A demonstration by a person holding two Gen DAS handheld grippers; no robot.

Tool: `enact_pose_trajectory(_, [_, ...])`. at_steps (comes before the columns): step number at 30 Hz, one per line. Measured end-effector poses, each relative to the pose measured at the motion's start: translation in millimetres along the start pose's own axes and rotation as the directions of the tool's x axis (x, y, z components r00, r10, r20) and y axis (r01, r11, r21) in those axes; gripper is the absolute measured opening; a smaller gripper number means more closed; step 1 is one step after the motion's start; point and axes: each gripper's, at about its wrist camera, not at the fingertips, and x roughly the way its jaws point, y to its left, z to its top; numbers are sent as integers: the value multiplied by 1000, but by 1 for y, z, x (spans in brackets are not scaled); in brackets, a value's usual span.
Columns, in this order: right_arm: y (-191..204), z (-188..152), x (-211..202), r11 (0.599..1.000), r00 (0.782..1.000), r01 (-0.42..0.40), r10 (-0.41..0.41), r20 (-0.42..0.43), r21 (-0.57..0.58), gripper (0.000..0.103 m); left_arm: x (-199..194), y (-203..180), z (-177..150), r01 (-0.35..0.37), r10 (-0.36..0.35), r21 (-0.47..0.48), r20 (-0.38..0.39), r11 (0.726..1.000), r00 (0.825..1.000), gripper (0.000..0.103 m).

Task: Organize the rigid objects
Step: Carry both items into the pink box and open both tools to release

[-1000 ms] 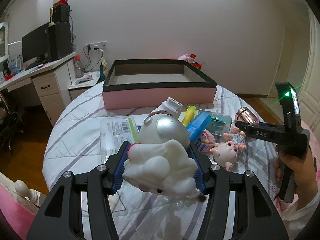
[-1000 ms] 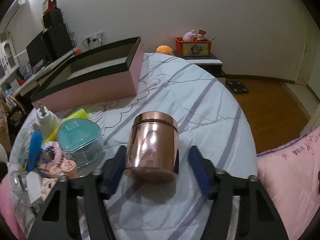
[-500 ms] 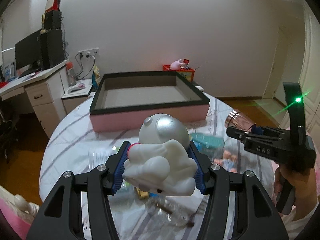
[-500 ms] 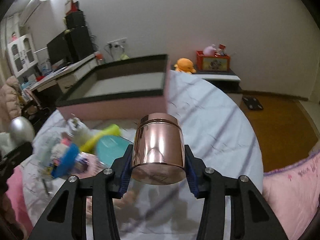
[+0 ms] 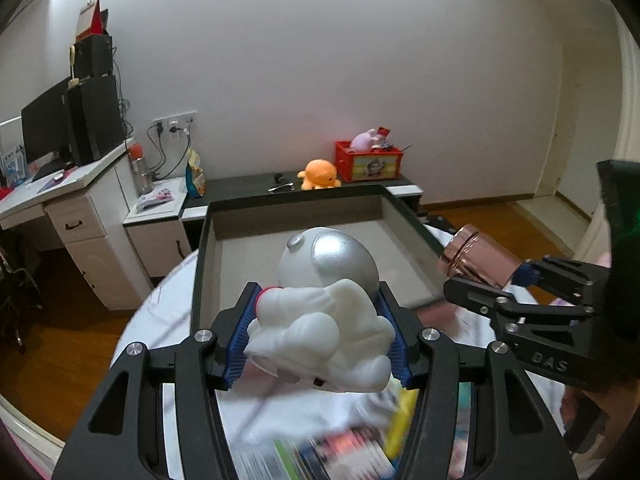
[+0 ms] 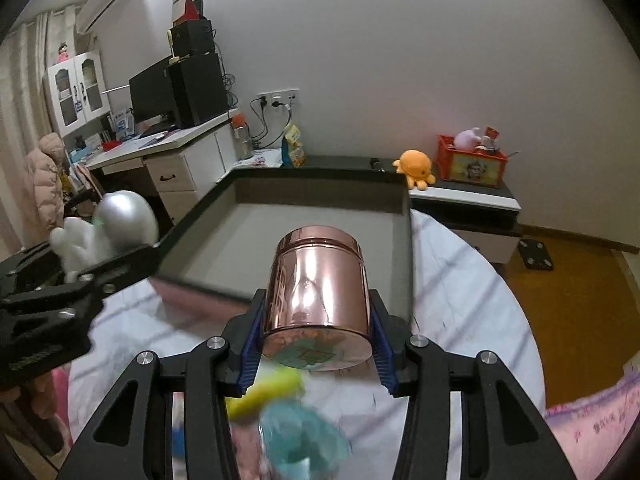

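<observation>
Left gripper (image 5: 318, 340): I am holding it clamped on the white astronaut figure (image 5: 320, 320), raised over the near edge of the box (image 5: 304, 204).
Right gripper (image 6: 316, 344): I am holding it clamped on the copper tin (image 6: 318, 284), raised at the box's near wall.
Box: sitting open on the striped bed (image 6: 460, 280).
Bed clutter: blurring below both grippers.
</observation>
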Motion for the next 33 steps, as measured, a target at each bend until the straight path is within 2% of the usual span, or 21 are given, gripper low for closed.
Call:
enact_pose_trajectory(4, [1, 22, 37, 1000, 999, 2, -2, -45, -11, 48, 49, 16, 20, 25, -27, -32, -76, 999, 997, 57])
enact_pose_trajectory(7, [0, 30, 71, 1000, 995, 0, -1, -102, -10, 47, 84, 21, 24, 14, -17, -26, -132, 1000, 991, 56])
enact_pose_trajectory(10, [-3, 33, 103, 1000, 987, 18, -20, -162, -15, 48, 114, 31, 26, 21, -30, -45, -198, 999, 980, 57])
enact_pose_trajectory(16, [-10, 31, 136, 1000, 969, 19, -20, -246, -6, 48, 151, 37, 22, -10, 3, -21, -289, 1000, 957, 57])
enact_pose_trajectory(21, [-16, 32, 141, 1000, 962, 21, -18, -271, 6, 48, 160, 40, 17, -24, 20, -11, -308, 1000, 951, 58])
enact_pose_trajectory(24, [-20, 37, 138, 1000, 965, 26, -21, -262, 15, 48, 159, 42, 18, -11, 3, -25, -306, 1000, 952, 62])
enact_pose_trajectory(25, [-20, 38, 138, 999, 965, 21, -13, -263, 28, 48, 157, 42, 18, -10, 2, -25, -301, 1000, 953, 66])
enact_pose_trajectory(26, [-23, 38, 135, 999, 966, 13, -2, -258, 44, 49, 154, 43, 19, -18, 11, -20, -293, 1000, 956, 74])
enact_pose_trajectory(28, [-26, 41, 131, 998, 971, 20, -5, -238, 62, 55, 142, 44, 20, -32, 28, -13, -269, 999, 963, 81])
enact_pose_trajectory(29, [-26, 41, 126, 998, 974, 9, 7, -226, 68, 57, 136, 45, 20, -27, 22, -18, -255, 999, 967, 81])
enact_pose_trajectory(31, [-23, 42, 112, 997, 980, 21, -7, -197, 68, 66, 116, 46, 22, -27, 23, -17, -222, 999, 975, 83])
enact_pose_trajectory(32, [-22, 43, 104, 997, 983, 42, -30, -182, 60, 76, 108, 46, 23, -33, 29, -14, -208, 999, 978, 88])
enact_pose_trajectory(33, [-19, 43, 93, 998, 987, 42, -33, -158, 55, 81, 96, 46, 24, -44, 41, -11, -180, 999, 983, 91])
